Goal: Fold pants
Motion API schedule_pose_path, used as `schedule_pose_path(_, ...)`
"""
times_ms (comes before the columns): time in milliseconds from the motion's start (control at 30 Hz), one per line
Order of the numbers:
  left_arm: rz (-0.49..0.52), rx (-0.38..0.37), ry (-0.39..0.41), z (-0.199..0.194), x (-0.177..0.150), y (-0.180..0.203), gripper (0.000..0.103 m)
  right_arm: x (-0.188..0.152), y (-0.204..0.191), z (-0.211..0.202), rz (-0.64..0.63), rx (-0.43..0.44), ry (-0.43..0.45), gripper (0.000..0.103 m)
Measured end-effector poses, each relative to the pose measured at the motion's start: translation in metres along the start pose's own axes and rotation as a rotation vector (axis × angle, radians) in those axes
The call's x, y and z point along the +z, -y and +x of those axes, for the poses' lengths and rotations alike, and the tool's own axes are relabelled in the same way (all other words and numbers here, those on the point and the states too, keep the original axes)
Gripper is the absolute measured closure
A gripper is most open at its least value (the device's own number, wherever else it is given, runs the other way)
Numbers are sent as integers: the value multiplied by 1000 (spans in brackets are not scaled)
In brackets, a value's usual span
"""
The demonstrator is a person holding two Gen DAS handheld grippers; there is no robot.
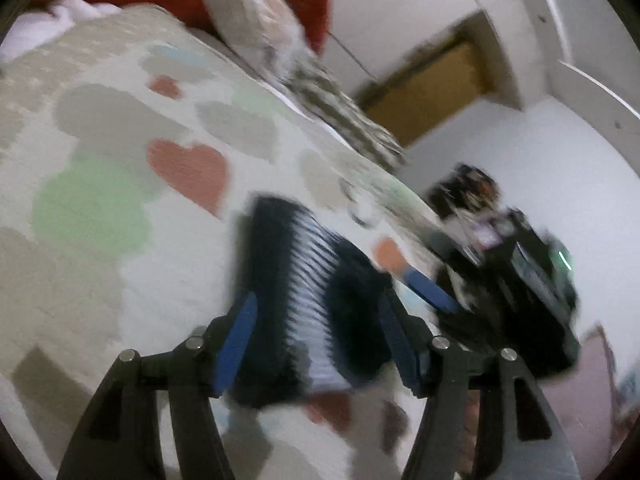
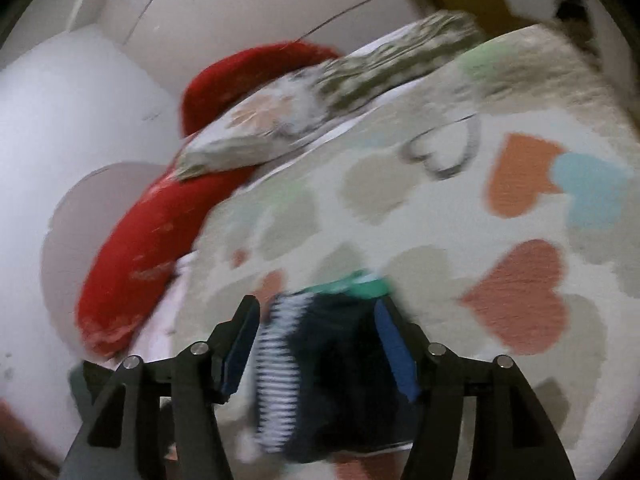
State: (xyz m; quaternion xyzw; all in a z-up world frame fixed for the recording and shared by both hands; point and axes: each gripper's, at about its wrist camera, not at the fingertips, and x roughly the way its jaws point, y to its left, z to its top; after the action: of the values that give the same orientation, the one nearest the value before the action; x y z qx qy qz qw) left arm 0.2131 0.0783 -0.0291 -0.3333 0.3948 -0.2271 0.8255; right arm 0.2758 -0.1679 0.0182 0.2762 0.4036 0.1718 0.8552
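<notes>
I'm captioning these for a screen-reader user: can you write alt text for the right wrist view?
A folded dark pair of pants with a white striped band lies on a heart-patterned bedspread, between the open blue-padded fingers of the right gripper. A red cushion and a patterned pillow lie behind, blurred.

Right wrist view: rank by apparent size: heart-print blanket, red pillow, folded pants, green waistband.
1. heart-print blanket, fills most of the frame
2. red pillow
3. folded pants, near the lens, so this gap with the pillow is unsure
4. green waistband
</notes>
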Motion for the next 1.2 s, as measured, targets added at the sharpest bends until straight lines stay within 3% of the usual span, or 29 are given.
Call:
schedule_pose_path(100, -5, 52, -95, 27, -15, -2, 41, 3, -4, 32, 36, 78, -133, 37)
schedule_pose_path(167, 14, 109, -113, 41, -23, -4, 41, 2, 4, 56, 70, 67, -218, 37)
schedule_pose_path(233, 71, 141, -104, 46, -28, 3, 41, 4, 20, 68, 104, 6, -233, 38)
schedule_pose_path(333, 102, 165, -97, 47, -31, 8, 41, 9, 33, 66, 115, -63, -202, 50)
schedule_pose_path(467, 95, 166, -91, 48, -32, 6, 41, 12, 10, 39, -17, -188, -112, 46)
schedule_pose_path(633, 113, 174, -83, 47, -34, 8, 41, 18, -3, 35, -116, -235, -133, 46)
schedule_pose_path(700, 120, 179, -81, 48, -34, 8, 41, 20, -4, 53, -184, -262, -208, 45)
schedule_pose_path(767, 126, 183, -79, 48, -35, 9, 41, 16, -2, 76, -260, -284, -344, 45)
schedule_pose_path(833, 131, 189, -78, 48, -35, 9, 41, 15, -1, 82, -307, -283, -378, 45)
schedule_pose_path(933, 134, 195, -76, 49, -35, 9, 41, 19, -6, 79, -347, -245, -399, 86)
schedule_pose_path(1100, 155, 212, -66, 49, -36, 11, 41, 28, -30, 81, -468, -335, -363, 91)
schedule_pose_path(1167, 166, 220, -64, 50, -37, 12, 41, 32, -36, 86, -493, -372, -330, 101)
schedule_pose_path(1200, 173, 226, -62, 50, -37, 13, 41, 33, -39, 90, -511, -400, -312, 101)
